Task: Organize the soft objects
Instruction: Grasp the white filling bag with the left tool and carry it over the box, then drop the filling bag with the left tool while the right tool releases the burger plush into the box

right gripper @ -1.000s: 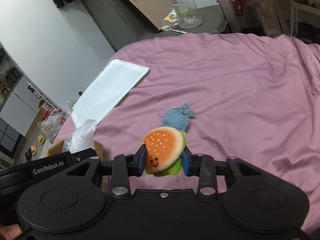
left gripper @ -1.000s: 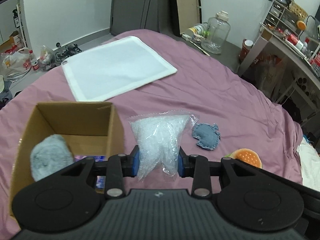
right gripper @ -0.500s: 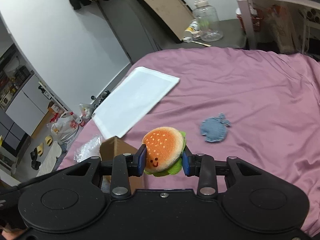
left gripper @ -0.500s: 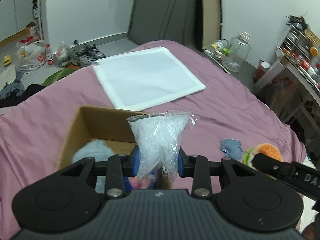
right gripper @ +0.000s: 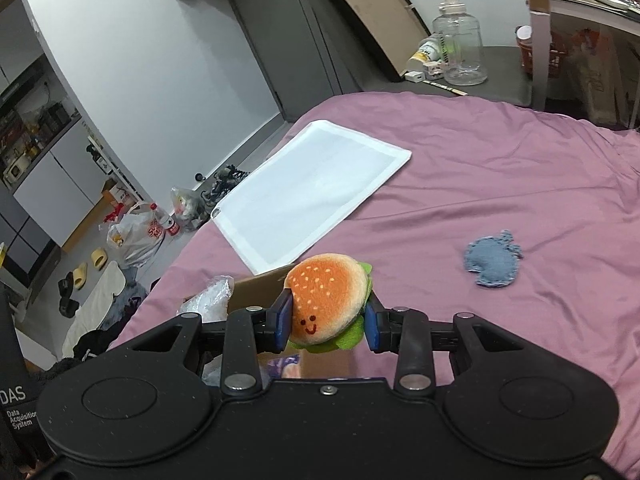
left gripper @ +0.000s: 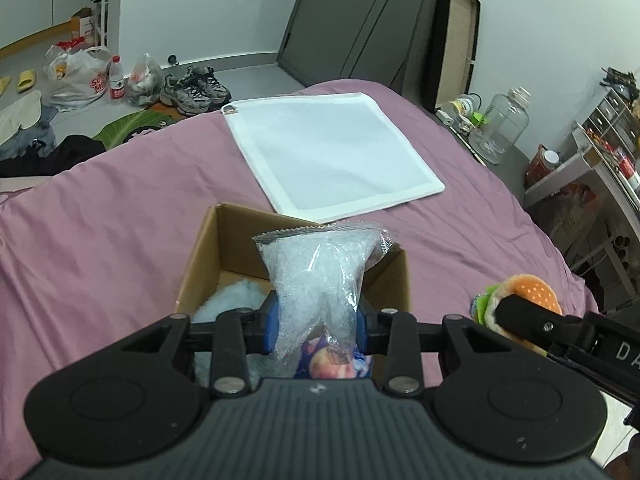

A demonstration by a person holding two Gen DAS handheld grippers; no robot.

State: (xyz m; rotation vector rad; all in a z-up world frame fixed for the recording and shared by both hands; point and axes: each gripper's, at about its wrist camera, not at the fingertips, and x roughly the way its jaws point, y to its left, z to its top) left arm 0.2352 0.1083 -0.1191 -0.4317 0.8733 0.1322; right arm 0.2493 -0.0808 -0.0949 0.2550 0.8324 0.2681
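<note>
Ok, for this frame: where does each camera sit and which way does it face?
Left wrist: on the left gripper, looking forward over the cardboard box and bed; it grips a clear plastic bag.
Right wrist: on the right gripper, facing across the bed; it grips a burger plush.
Shared: the white mat, box, bag and burger plush.

Left tool (left gripper: 316, 324) clamped – right tool (right gripper: 326, 322) clamped too
</note>
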